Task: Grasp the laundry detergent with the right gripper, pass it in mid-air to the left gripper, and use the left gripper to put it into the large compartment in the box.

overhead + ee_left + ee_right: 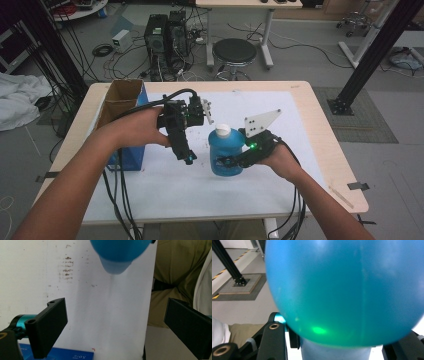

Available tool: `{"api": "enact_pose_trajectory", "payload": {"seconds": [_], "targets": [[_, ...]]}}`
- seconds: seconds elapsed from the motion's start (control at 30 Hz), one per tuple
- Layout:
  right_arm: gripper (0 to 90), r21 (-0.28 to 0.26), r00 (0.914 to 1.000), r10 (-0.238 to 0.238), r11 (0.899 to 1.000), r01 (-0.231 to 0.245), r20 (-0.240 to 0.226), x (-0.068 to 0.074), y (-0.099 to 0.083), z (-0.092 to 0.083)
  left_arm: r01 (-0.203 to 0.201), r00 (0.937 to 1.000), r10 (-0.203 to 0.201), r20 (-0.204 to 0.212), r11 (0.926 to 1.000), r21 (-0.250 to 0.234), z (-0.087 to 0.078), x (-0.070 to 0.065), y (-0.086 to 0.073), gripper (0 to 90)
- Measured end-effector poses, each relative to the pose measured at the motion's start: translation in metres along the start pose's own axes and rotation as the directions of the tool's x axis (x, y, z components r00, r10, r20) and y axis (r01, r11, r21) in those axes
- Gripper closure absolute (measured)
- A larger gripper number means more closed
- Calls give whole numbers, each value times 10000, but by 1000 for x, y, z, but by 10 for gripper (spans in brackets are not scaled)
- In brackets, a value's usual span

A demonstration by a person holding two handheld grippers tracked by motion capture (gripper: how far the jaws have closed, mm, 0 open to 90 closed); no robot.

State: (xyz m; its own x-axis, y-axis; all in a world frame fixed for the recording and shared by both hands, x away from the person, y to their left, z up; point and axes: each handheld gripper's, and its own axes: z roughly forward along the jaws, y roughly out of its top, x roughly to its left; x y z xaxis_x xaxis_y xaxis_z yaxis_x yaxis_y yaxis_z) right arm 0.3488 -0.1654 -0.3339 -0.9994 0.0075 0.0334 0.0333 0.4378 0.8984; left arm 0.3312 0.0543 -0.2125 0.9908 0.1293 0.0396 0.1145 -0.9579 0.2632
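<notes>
Landmark: blue bottle (226, 152), white cap (222, 131), standing or held just above the white sheet (165, 185) at mid-table.

- Nearest: the person's forearms come in from the near edge. Right tongs (234, 161) sit on the near-right flank of the bottle, clenched on its body. In the right gripper view the blue wall (344, 290) bulges between the jaws, which press at either side.
- Whether the bottle's base rests on the sheet or hangs just clear of it, I cannot tell.
- Left tongs (206, 111) hover just left of and beyond the cap, released, nothing between the jaws. Left gripper view looks down past the bottle (117, 255) to the sheet.
- Beyond-left of the bottle: open cardboard box (122, 97) with blue side, at the table's (320, 150) left edge.

Judgement: grasp done; cap on. Left: bring the free tongs to the cap, or carry the bottle boxward.
</notes>
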Motion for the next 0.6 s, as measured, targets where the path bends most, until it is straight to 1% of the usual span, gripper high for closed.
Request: {"api": "enact_pose_trajectory", "payload": {"seconds": [0.1, 0.17, 0.27, 0.5, 0.6], "targets": [[447, 36, 9999, -55, 10000, 55, -103, 0, 2, 4, -73, 9999, 74, 79, 10000, -50, 0, 0, 5, 49], [447, 84, 9996, -145, 9999, 147, -247, 1, 5, 10, -223, 9997, 224, 133, 9997, -58, 2, -1, 9, 49], [447, 108, 9992, -150, 9998, 154, -371, 1, 6, 14, -268, 9995, 269, 188, 9996, -57, 4, -1, 13, 49], [447, 120, 9989, -139, 9998, 145, -458, 0, 8, 22, -296, 9990, 297, 341, 9996, -14, 7, 1, 20, 49], [447, 153, 9987, -137, 9998, 144, -485, 0, 9, 26, -322, 9990, 322, 320, 9995, -14, 9, 2, 23, 49]]}}
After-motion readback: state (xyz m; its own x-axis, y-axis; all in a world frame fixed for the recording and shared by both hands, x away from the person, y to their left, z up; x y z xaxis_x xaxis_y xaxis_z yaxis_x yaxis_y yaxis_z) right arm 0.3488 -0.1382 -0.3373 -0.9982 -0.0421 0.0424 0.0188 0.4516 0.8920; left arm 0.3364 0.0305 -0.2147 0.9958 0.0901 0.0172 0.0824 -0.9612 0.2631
